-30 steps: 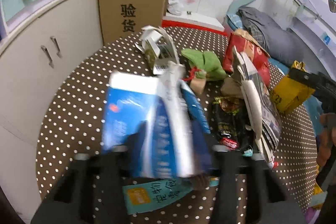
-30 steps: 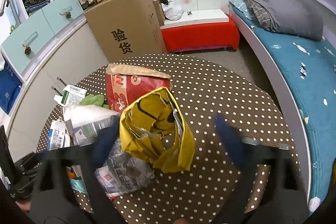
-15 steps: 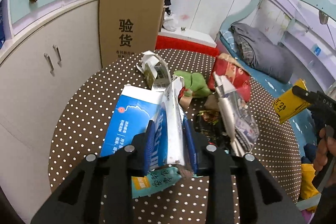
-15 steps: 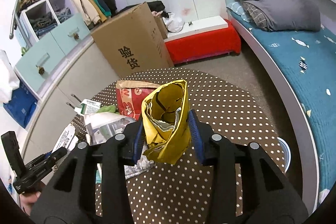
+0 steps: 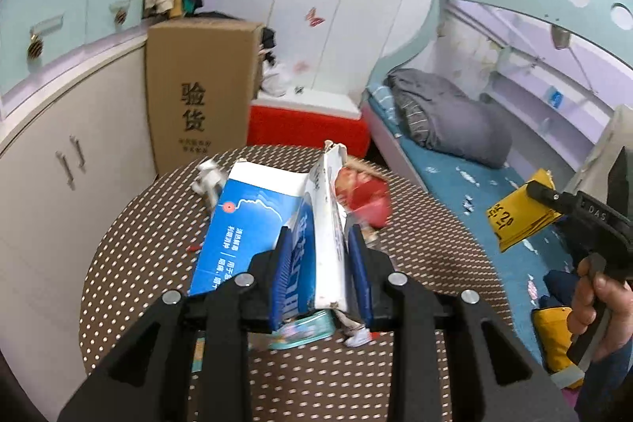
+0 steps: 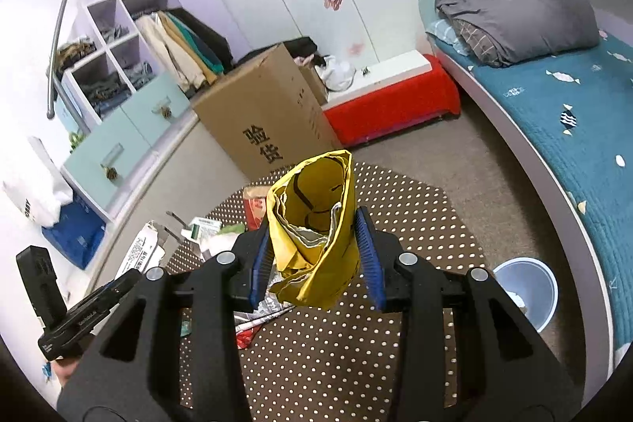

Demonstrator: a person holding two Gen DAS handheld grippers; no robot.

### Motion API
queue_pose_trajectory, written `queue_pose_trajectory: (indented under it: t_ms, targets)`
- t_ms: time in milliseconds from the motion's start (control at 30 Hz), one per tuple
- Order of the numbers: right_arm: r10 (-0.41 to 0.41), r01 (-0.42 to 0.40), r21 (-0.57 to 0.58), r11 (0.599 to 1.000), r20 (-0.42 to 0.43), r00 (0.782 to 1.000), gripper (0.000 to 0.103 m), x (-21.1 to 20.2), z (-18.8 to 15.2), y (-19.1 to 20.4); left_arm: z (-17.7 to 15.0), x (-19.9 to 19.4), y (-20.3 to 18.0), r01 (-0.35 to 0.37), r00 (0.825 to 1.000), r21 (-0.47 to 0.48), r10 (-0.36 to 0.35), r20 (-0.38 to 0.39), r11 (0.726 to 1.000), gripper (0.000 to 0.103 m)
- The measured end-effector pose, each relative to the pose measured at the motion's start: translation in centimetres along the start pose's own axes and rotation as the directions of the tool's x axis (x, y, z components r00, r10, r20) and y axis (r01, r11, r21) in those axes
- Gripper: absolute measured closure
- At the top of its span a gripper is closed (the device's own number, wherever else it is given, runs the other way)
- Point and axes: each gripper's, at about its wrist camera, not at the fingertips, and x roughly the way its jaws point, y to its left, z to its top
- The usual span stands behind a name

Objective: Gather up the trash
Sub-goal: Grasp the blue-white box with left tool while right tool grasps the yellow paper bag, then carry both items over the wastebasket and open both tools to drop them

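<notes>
My left gripper point(image 5: 320, 275) is shut on a crumpled blue and white carton point(image 5: 277, 224) and holds it well above the dotted round table point(image 5: 150, 244). My right gripper point(image 6: 316, 263) is shut on a crumpled yellow paper bag point(image 6: 316, 224), also held above the table point(image 6: 395, 224). The yellow bag shows at the right of the left wrist view point(image 5: 518, 216). A red bag point(image 5: 368, 196), a white wrapper point(image 5: 207, 180) and other scraps lie on the table.
A light blue bin point(image 6: 526, 291) stands on the floor right of the table, beside the bed point(image 6: 573, 129). A tall cardboard box point(image 5: 198, 97) stands behind the table, next to a red bench point(image 5: 308, 121). White cabinets point(image 5: 59, 165) run along the left.
Both grippers closed on their items and rose from the table. The carton and the yellow bag are lifted, and the table trash looks farther below.
</notes>
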Motion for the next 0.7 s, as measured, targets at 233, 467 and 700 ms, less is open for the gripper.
queue_pose_trajectory:
  t_ms: [233,467,700]
  targets:
    - [0.014,-0.017,0.041,0.999,0.057,0.998,0.064,-3.0,0.8,-2.0,1.2,-0.3,-4.1,0.057,0.998,0.057,-0.059,0.027,0.997,0.075]
    - [-0.019,0.010,0.082,0.997,0.115,0.993,0.064,-5.8,1.5,-5.1,2.2,0.6,-8.9,0.114,0.992,0.117,-0.118,0.030,0.987,0.075]
    - [-0.108,0.085,0.146,0.986,0.163,0.981,0.064,-8.7,1.7,-9.7,2.2,2.8,-14.7,0.192,0.981,0.190,-0.192,-0.014,0.963,0.075]
